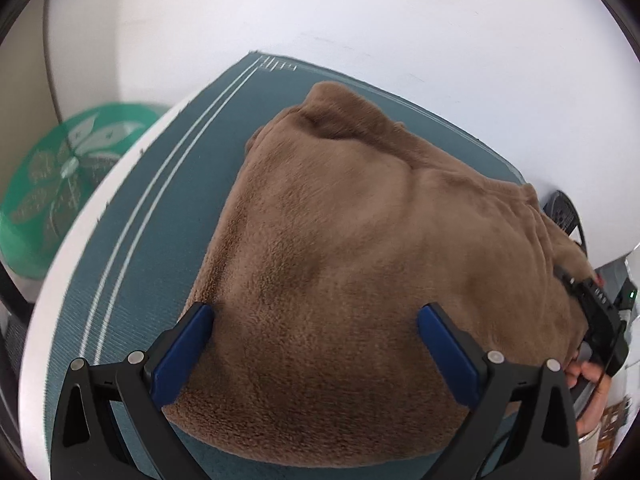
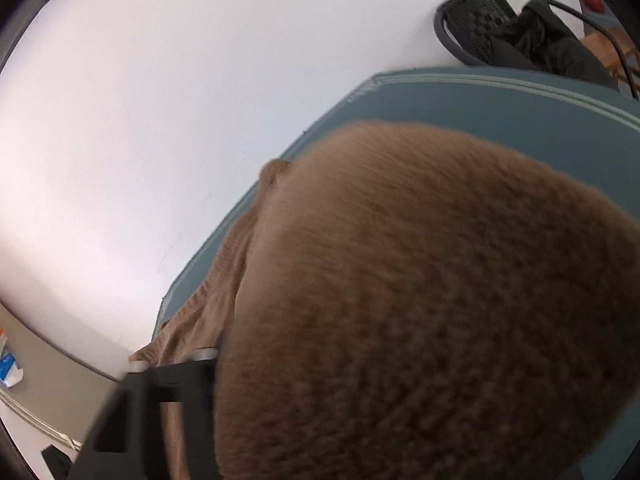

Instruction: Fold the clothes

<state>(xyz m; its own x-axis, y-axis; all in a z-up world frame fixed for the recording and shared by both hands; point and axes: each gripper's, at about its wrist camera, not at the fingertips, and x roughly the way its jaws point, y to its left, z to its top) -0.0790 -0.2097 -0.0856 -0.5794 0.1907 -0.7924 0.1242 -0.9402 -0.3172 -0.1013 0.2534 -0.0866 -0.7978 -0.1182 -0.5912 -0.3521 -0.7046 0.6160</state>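
Note:
A brown fleece garment (image 1: 352, 248) lies folded on a teal mat (image 1: 168, 184) on a white round table. My left gripper (image 1: 316, 332) is open, its blue-padded fingers (image 1: 184, 352) spread just above the garment's near edge, holding nothing. My right gripper (image 1: 596, 312) shows at the garment's right edge in the left wrist view, with a hand on it. In the right wrist view the fleece (image 2: 420, 300) drapes over the gripper and fills the frame; only the left finger's black mount (image 2: 160, 400) shows, so its jaws are hidden.
The white table rim (image 1: 72, 248) curves along the left. A green patterned round thing (image 1: 64, 176) sits below the table at left. A black mesh chair with dark clothing (image 2: 520, 32) stands beyond the mat's far side.

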